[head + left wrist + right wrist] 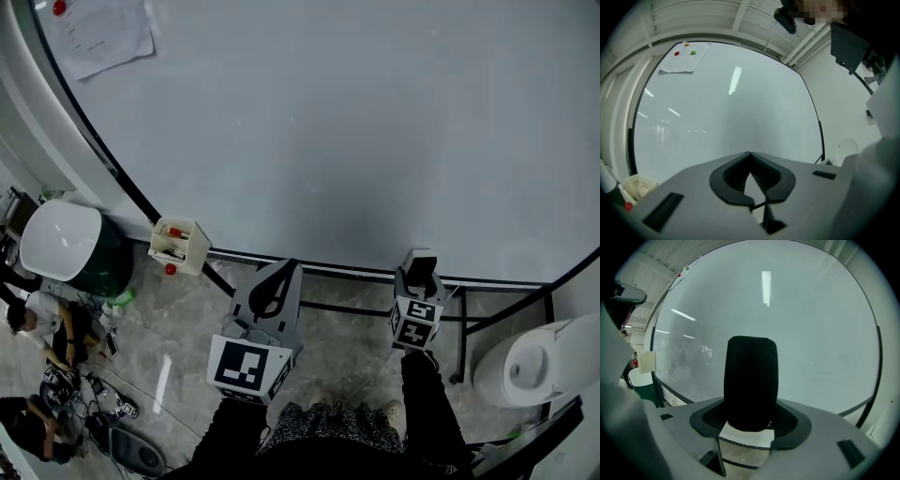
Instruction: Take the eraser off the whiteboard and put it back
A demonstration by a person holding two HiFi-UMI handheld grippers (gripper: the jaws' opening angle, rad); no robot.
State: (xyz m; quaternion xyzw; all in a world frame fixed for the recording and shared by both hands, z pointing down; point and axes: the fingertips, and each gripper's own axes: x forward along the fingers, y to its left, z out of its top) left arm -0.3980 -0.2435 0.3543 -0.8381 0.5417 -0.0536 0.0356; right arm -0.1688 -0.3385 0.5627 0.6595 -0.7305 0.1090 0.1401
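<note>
You hold a two-jaw gripper in each hand, facing a large whiteboard (356, 122) that fills most of the head view. Your right gripper (418, 281) is clenched on the eraser (751, 380): in the right gripper view its dark, ribbed felt face stands upright between the two jaws, with a pale body below the felt. In the head view the eraser (419, 264) sits low, near the bottom edge of the board and above the black frame of the stand (375, 309). It appears to be held just off the board's surface, though the angle makes contact hard to judge. Your left gripper (281, 277) is beside it, to the left and apart from it, also pointed at the lower part of the board. In the left gripper view (749, 154) its jaws are pressed together at the tips, with nothing between them. A sheet of paper (98, 33) is pinned at the board's upper left under a red magnet (59, 7). A small cream box (178, 246) holding red-capped items hangs at the board's lower left edge. Left of that stands a green bin with a white lid (62, 239) on the marbled floor (178, 319).
</note>
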